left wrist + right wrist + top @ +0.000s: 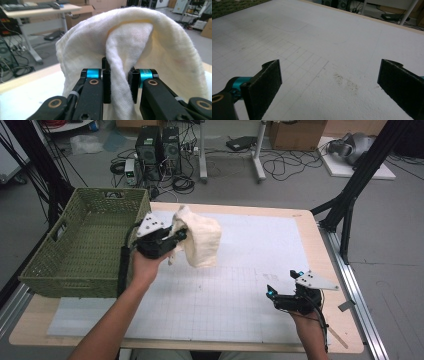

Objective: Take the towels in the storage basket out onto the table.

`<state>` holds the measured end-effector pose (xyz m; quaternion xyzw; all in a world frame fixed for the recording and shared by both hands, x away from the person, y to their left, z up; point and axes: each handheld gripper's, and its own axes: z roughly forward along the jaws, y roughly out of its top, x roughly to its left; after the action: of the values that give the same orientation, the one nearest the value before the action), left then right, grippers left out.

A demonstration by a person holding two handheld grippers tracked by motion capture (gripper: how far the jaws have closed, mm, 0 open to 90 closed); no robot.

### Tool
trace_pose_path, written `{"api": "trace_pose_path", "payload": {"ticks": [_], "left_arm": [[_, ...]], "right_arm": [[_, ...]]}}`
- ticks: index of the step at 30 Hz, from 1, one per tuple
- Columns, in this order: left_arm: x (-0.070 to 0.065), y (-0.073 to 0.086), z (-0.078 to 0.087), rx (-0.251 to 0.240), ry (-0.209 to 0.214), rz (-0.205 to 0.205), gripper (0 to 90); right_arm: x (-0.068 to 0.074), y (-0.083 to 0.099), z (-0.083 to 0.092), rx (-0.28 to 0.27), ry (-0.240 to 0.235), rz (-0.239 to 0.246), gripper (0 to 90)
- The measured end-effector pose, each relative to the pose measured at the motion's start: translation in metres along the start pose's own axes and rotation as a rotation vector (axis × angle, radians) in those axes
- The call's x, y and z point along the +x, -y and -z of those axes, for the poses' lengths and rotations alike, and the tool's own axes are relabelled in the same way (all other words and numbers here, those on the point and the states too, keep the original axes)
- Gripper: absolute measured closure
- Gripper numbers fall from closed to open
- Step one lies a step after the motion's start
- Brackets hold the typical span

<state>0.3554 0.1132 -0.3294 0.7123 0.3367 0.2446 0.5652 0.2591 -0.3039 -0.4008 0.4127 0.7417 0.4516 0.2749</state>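
I am gripping the cream cloth [200, 240] in my left gripper [176, 236] beside the green basket [80, 255] at the table's far left corner; my right gripper [285, 285] is resting with its jaws apart near the right edge.

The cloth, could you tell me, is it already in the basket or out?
Out: the cloth hangs from the left gripper above the table, beside the basket.

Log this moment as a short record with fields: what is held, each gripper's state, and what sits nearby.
held item: cream cloth, lifted off the table, hanging folded
left gripper: shut on the cloth, beside the basket
right gripper: open, nothing between the jaws, low over the mat
basket: green woven, at the table's left edge
surface: white gridded mat
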Motion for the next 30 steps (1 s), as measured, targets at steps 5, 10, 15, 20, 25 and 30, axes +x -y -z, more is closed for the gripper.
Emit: {"api": "trace_pose_path", "payload": {"ticks": [5,10,15,20,25,30], "left_arm": [[-0.019,0.021,-0.024,0.062,0.011,-0.028,79.6],[-0.033,0.043,-0.042,0.112,0.007,-0.032,79.2],[-0.044,0.064,-0.058,0.176,0.017,-0.039,78.9],[-0.053,0.077,-0.070,0.231,0.020,-0.054,76.6],[-0.054,0.096,-0.081,0.327,0.035,-0.038,59.8],[-0.048,0.098,-0.075,0.311,0.027,0.001,34.1]], "right_arm": [[0.000,0.001,0.000,0.002,-0.002,0.000,4.6],[-0.001,0.001,0.000,0.007,-0.001,0.000,4.6],[-0.001,0.002,0.000,0.007,0.000,-0.005,4.5],[-0.001,0.002,-0.001,0.009,-0.001,-0.003,4.6],[-0.001,0.002,-0.001,0.009,-0.003,-0.002,4.6],[-0.002,0.003,-0.001,0.011,-0.001,-0.006,4.6]]}}
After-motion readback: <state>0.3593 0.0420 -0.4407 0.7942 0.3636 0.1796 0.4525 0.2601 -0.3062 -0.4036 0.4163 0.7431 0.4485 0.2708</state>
